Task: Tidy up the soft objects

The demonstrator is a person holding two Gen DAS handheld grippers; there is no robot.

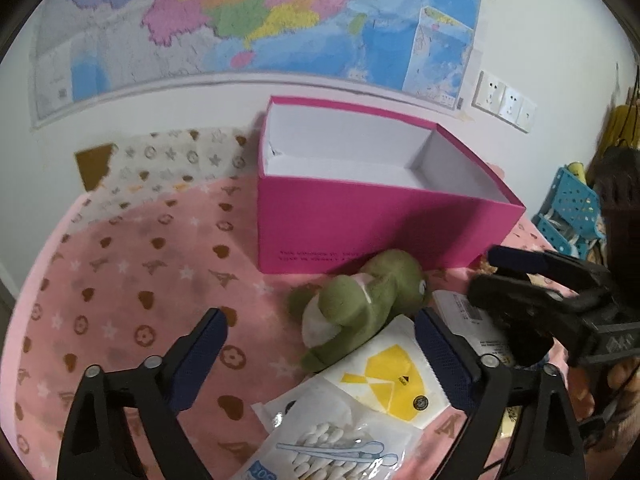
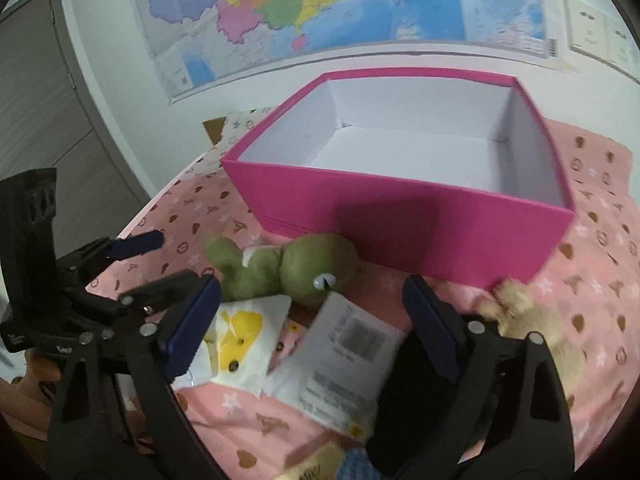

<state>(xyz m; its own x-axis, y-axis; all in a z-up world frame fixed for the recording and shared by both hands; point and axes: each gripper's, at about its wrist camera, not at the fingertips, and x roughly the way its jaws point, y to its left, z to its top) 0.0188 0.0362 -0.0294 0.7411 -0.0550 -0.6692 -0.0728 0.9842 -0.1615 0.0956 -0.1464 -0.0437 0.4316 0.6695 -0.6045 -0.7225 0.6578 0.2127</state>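
- My left gripper (image 1: 320,332) has its jaws well apart with nothing pressed between the pads; the green plush frog (image 1: 362,304) and the white packet with a yellow emblem (image 1: 394,380) show through the gap.
- My right gripper (image 2: 312,312) is likewise spread wide and clamps nothing; a white packet with a barcode label (image 2: 348,344) lies under the gap.
- From the left wrist, a clear bag of cotton swabs (image 1: 332,448) sits at 6 o'clock, touching the yellow-emblem packet.
- The frog lies on its side just in front of the pink box (image 1: 360,224), at 12 o'clock of my left jaws and 11 o'clock of my right ones.
- From the right wrist, a tan plush toy (image 2: 528,312) lies at 3 o'clock beside the right finger, near the box's front corner; it is blurred, so I cannot name the animal.
- The box stands open, its white inside bare, on the pink patterned cloth (image 1: 120,280).
- At 6 o'clock in the right view, something yellowish and something blue sit at the frame's edge, too blurred to identify.
- A coloured wall map (image 1: 256,20) hangs at 12 o'clock, and a blue perforated basket (image 1: 572,208) stands at 3 o'clock in the left view.
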